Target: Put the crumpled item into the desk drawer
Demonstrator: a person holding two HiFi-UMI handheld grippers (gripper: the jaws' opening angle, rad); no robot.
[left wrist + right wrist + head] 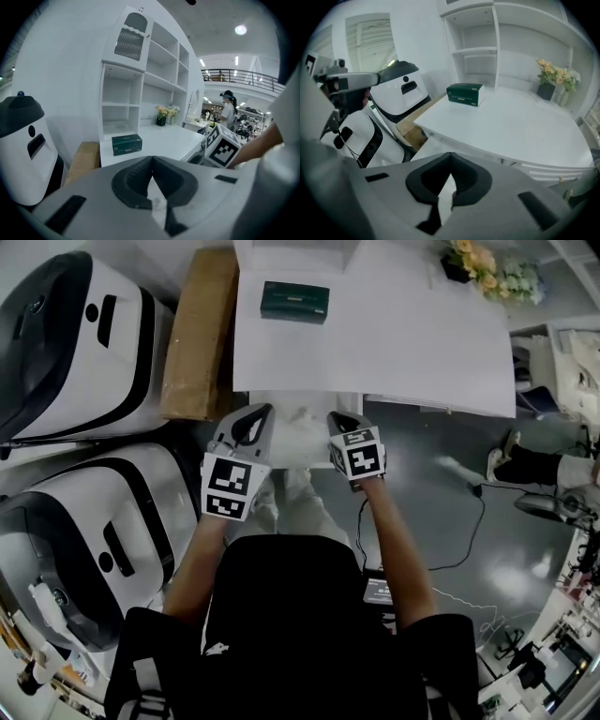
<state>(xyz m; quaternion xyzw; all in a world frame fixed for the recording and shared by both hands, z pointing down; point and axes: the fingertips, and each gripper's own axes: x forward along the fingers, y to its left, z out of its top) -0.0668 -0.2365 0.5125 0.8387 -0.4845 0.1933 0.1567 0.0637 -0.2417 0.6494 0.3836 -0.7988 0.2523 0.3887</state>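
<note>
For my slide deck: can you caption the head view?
Left gripper and right gripper, jaws together, flank a white crumpled item at the front edge of the white desk.

Left gripper (262, 412), right gripper (335, 418): jaws closed

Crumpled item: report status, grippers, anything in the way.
Left gripper shut, right gripper shut. Crumpled item appears to lie in open drawer between them. Nothing blocking drawer.
</note>
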